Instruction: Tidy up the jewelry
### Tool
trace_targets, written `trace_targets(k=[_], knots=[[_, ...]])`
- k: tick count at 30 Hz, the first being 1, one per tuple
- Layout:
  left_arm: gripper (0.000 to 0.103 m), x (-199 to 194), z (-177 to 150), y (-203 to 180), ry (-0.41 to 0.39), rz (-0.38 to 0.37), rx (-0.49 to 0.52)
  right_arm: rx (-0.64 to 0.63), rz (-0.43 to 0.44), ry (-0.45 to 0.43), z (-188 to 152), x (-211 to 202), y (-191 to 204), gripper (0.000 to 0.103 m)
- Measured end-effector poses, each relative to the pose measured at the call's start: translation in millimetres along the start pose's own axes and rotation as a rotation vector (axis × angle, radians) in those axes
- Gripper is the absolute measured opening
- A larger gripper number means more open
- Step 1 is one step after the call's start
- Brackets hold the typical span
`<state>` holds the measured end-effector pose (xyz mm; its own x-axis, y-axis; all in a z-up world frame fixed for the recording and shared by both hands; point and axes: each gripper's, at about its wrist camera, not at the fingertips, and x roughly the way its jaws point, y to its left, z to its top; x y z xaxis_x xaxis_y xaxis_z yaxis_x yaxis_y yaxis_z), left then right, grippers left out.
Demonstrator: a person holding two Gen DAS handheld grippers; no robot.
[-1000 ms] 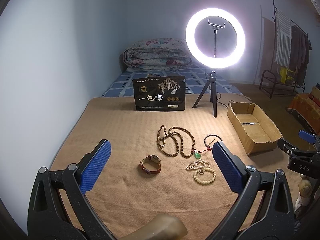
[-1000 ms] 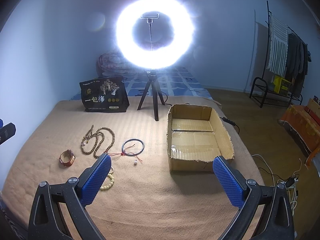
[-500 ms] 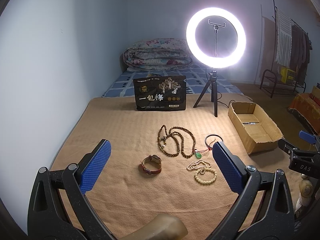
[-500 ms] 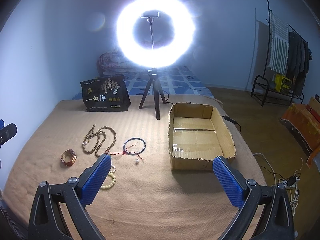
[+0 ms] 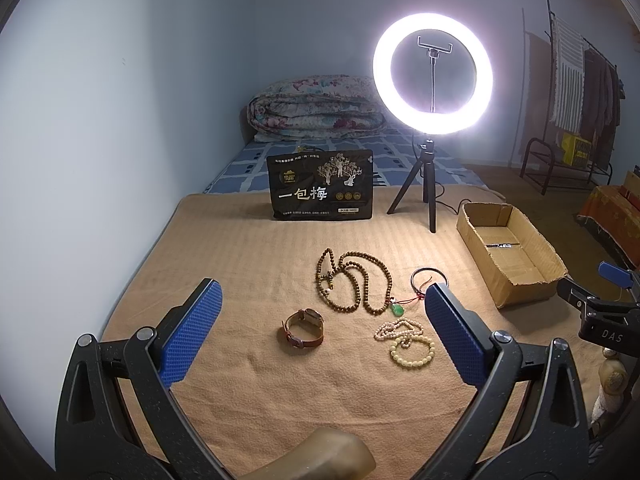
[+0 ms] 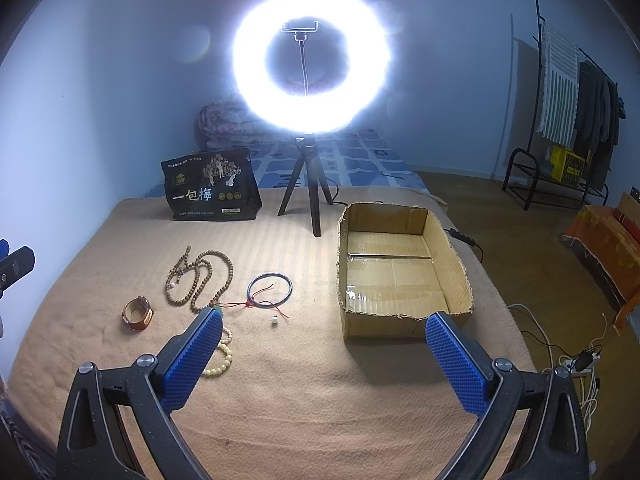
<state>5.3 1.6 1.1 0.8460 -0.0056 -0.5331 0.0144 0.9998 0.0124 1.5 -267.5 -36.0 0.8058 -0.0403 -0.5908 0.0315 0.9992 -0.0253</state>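
While both sit above the tan blanket [image 5: 248, 392], our left hand-held gripper [image 5: 320, 332] and right hand-held gripper [image 6: 324, 354] are spread wide, nothing between the pads. Jewelry is loose on the blanket: watch [image 5: 304, 327] leftmost, brown bead necklace [image 5: 352, 286] behind it, cream bead bracelets [image 5: 406, 342] nearest us, dark bangle [image 6: 269, 289] with red cord toward the box. Cardboard box [image 6: 444, 256] lies right of the jewelry, well apart. Ring light [image 6: 311, 68] and black bag [image 5: 322, 185] stand behind.
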Motion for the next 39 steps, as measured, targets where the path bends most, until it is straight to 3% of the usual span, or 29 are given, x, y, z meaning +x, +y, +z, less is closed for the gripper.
trace_targets(k=[24,39], knots=[[0.103,13,-12,6,0.017,0.012,0.0,-0.006,0.01,0.016,-3,6,2,0.103],[0.103,38,-13,26,0.065,0.063,-0.024,-0.039,0.074,0.093,-2,33,14,0.103]])
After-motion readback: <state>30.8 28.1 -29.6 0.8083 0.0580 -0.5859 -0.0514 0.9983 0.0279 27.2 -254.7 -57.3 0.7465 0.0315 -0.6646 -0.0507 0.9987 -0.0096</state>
